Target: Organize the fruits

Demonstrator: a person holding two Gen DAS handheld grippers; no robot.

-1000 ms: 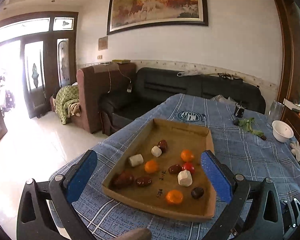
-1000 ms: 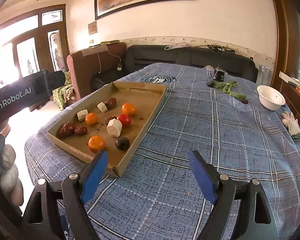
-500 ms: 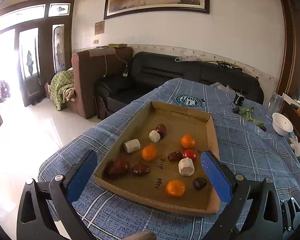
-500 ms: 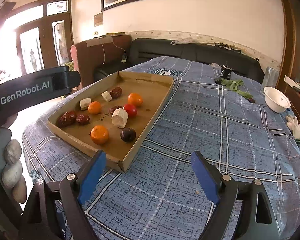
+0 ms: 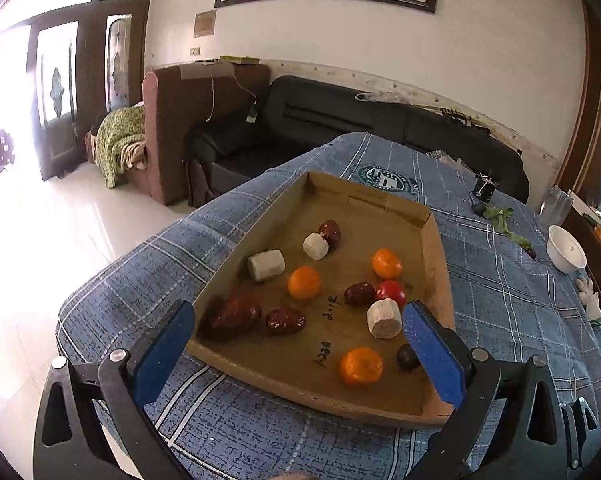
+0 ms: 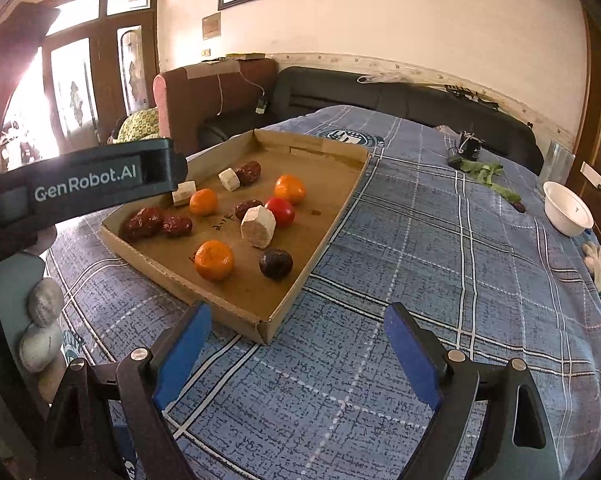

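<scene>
Fingers of the left gripper (image 5: 298,354) spread wide and gripping nothing, blue pads framing the near end of a shallow cardboard tray (image 5: 434,236) on the cloth-covered tabletop (image 5: 512,320). Fingers of the right gripper (image 6: 296,354) likewise wide apart and empty, hovering over bare plaid cloth just beside the tray's near right corner.

Inside the tray, scattered and mixed rather than grouped: three mandarins (image 5: 360,366), one near, one mid, one toward the far right; a red tomato (image 5: 391,291) touching a red date (image 5: 358,293); two more red dates (image 5: 284,321) side by side at the near left; another date (image 5: 330,232) far back against a small white chunk (image 5: 315,245); a white cylinder-shaped piece (image 5: 266,265) at the left; a third, faceted white chunk (image 5: 384,317) just near of the tomato; a dark round fruit (image 5: 406,357) at the near right, partly behind the right pad. Kind of white pieces not clear.

Off to the far right, a white bowl (image 6: 566,208), some green leaves (image 6: 486,174) and a clear glass (image 6: 557,162), well apart from the tray.

Open stance over the tray likely suited to picking a single piece. Mixed layout fitting either a sort under way or one left unsorted; not settled by the views.
</scene>
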